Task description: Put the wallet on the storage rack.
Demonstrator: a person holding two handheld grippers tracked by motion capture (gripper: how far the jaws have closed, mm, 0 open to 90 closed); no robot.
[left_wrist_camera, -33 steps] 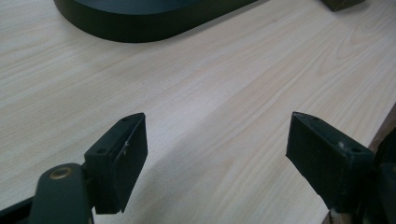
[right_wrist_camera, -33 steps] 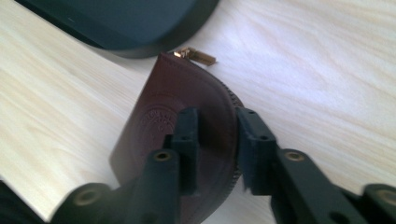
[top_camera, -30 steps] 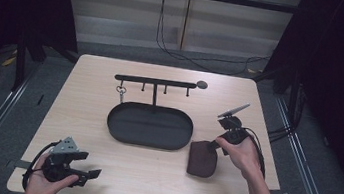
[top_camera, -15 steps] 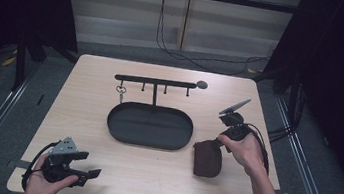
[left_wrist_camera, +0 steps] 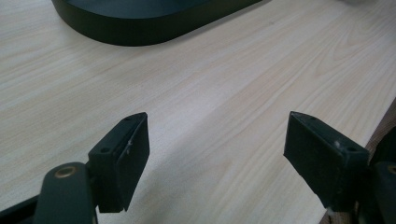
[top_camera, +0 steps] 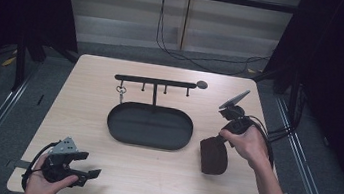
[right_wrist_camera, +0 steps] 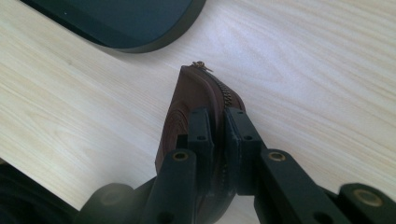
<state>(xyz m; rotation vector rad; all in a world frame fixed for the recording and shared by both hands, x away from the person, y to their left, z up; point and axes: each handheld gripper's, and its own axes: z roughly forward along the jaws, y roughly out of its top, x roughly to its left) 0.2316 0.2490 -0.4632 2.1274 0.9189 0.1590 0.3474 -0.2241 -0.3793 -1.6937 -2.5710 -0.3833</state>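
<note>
A brown zip pouch [top_camera: 213, 159] hangs just above the table at the right, beside the tray. My right gripper [top_camera: 216, 144] is shut on its upper edge. In the right gripper view the jaws have just been closing and my right gripper [right_wrist_camera: 219, 119] pinches the pouch [right_wrist_camera: 184, 100] next to its zip, with the zip pull at the far tip. At the front left corner my left gripper [top_camera: 88, 174] rests low in a hand. Seen from its own camera, the left gripper [left_wrist_camera: 217, 140] stands open over bare wood.
A black oval tray [top_camera: 111, 128] lies at the table's middle, its rim also in the gripper views [right_wrist_camera: 180, 32] [left_wrist_camera: 140, 39]. Behind it stands a black hook rail [top_camera: 156, 81] with a key ring [top_camera: 121, 90] on its left hook. A small grey disc [top_camera: 202, 85] lies at the rail's right end.
My right hand has risen a little and drawn slightly to the right, and the pouch has come up off the table with it. The left gripper has stayed put.
</note>
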